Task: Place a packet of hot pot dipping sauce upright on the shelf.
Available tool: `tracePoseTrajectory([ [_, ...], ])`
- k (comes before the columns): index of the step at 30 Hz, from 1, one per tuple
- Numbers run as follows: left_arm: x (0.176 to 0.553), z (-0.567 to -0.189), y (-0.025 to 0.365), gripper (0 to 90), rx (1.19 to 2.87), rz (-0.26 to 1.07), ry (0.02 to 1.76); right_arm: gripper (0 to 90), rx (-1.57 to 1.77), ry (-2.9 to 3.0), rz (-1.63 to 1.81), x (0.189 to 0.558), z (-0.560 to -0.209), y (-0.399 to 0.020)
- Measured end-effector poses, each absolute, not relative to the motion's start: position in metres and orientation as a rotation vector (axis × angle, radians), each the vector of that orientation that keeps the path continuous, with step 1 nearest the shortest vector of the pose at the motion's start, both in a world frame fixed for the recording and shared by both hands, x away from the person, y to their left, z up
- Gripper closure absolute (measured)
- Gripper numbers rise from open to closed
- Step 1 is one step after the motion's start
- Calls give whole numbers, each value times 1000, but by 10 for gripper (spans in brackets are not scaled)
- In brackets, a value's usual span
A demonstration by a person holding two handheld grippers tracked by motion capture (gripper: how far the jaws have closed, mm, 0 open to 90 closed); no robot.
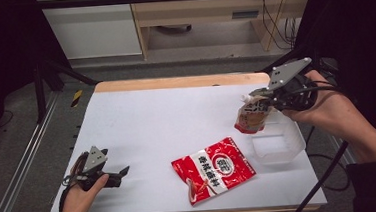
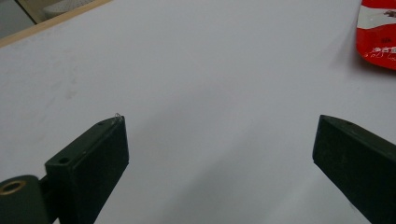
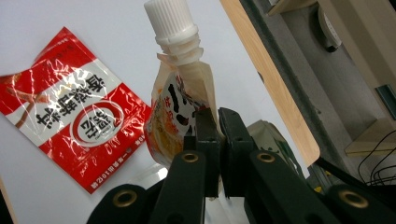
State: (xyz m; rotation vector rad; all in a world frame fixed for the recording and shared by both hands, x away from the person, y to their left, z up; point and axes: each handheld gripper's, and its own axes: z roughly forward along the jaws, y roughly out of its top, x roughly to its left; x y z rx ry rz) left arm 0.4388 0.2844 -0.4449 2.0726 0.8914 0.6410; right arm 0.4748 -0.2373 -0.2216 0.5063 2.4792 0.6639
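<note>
Above the clear plastic tub [image 1: 278, 145], the right gripper [image 1: 264, 96] pinches a spouted sauce pouch [image 1: 251, 115]; lower it fully inside before releasing. Left gripper [image 1: 122, 173] rests open, empty.

Two handheld black two-jaw grippers, dark sleeves

The left black gripper [image 1: 122, 172] and right black gripper [image 1: 253, 97] each carry a grey three-cornered plate, brass-ringed pivot screws and trailing black cables.

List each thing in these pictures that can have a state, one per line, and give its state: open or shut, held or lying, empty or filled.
Left gripper: open, empty, low over the table.
Right gripper: shut on the pouch.
White-capped spout pouch: capped, held aloft beside the tub.
Red foil sachet: lying flat, sealed.
Clear plastic tub: open-topped, apparently empty.
</note>
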Motion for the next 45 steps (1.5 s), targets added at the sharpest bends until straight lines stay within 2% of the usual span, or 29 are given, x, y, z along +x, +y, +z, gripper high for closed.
tracePoseTrajectory([
  [29, 440, -446, 287, 33, 2074, 646, 904, 881, 608, 2396, 614, 496, -240, -291],
  [45, 440, -446, 287, 33, 2082, 647, 901, 881, 631, 2389, 580, 529, -273, -302],
])
